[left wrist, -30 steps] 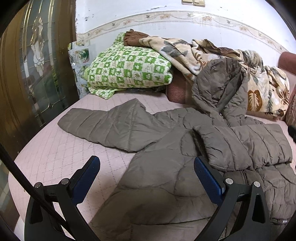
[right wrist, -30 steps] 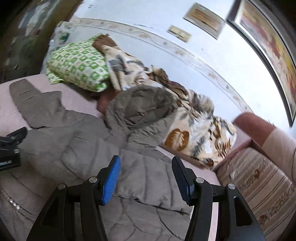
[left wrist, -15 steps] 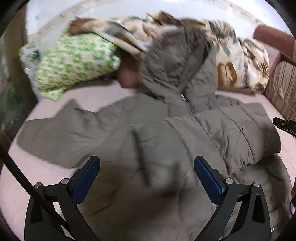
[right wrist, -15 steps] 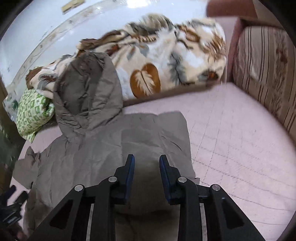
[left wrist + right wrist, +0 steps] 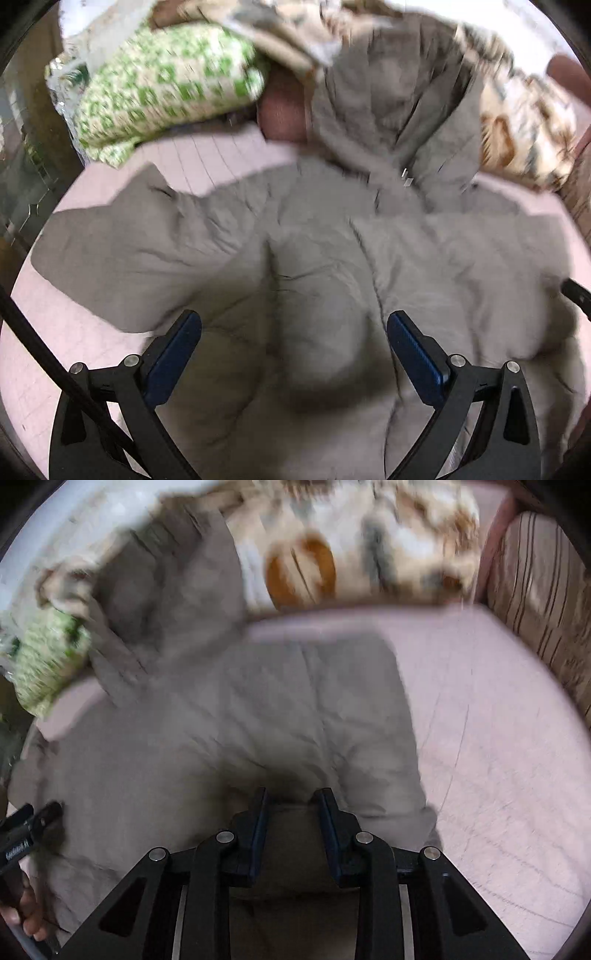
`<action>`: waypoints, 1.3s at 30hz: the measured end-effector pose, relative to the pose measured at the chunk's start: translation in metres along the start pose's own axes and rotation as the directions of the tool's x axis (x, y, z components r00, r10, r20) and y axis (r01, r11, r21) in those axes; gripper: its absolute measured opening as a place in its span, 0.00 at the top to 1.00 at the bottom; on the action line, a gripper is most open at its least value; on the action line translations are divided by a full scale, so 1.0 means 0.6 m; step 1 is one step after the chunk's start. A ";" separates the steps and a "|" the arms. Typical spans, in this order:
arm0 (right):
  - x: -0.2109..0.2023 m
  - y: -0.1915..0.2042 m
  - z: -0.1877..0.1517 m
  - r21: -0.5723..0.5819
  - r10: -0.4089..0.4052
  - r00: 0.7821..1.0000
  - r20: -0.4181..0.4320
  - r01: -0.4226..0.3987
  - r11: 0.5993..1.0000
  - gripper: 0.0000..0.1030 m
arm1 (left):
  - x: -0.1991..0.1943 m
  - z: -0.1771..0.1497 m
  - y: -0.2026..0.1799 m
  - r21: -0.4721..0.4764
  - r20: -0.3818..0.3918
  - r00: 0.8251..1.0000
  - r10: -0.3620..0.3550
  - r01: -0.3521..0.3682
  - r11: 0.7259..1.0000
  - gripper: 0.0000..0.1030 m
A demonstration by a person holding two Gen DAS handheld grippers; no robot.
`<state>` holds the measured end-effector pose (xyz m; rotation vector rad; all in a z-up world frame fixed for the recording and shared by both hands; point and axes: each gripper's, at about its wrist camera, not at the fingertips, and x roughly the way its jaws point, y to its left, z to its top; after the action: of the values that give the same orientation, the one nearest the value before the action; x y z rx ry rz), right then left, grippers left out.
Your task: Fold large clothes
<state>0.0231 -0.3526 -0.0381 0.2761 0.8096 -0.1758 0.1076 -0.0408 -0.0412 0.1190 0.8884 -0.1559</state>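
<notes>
The big grey coat (image 5: 314, 258) lies spread out on the pink bed (image 5: 207, 166), with its hood (image 5: 388, 103) at the far end, up against the pile of bedding. One sleeve (image 5: 122, 251) sticks out flat to the left and is not folded yet. The right side looks already laid over the middle. So the folding has only begun; the left sleeve and the body are probably still to do.

The left gripper (image 5: 293, 343) hangs over the coat with its jaws wide apart, holding nothing. The right gripper (image 5: 291, 812) has just been closing; its jaws are near together with a bump of the coat's near edge between them, but I cannot tell if they pinch it.

Only the left view shows the green pillow (image 5: 166, 85) well and the loose sleeve. Only the right view shows the bare bed on the right and the striped cushion (image 5: 543, 590).
</notes>
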 end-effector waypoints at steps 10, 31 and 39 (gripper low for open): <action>0.017 0.128 -0.036 -0.232 0.008 0.999 -0.039 -0.017 0.973 0.71 | -0.085 -0.033 0.196 -0.165 0.097 0.991 0.096 -0.079 0.983 0.02; -0.028 0.167 -0.039 -0.243 0.088 0.994 0.070 -0.068 0.968 0.64 | 0.059 -0.053 0.740 -0.804 0.124 0.992 0.004 0.097 0.587 0.24; -0.024 0.171 -0.040 -0.255 0.089 0.992 0.090 -0.064 0.965 0.64 | 0.157 -0.018 0.786 -0.798 0.108 0.994 0.017 0.077 0.598 0.26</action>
<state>0.0235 -0.2473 -0.0252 0.0583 0.7115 -0.0128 0.2449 0.4158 -0.1034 -0.7638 0.7812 0.2253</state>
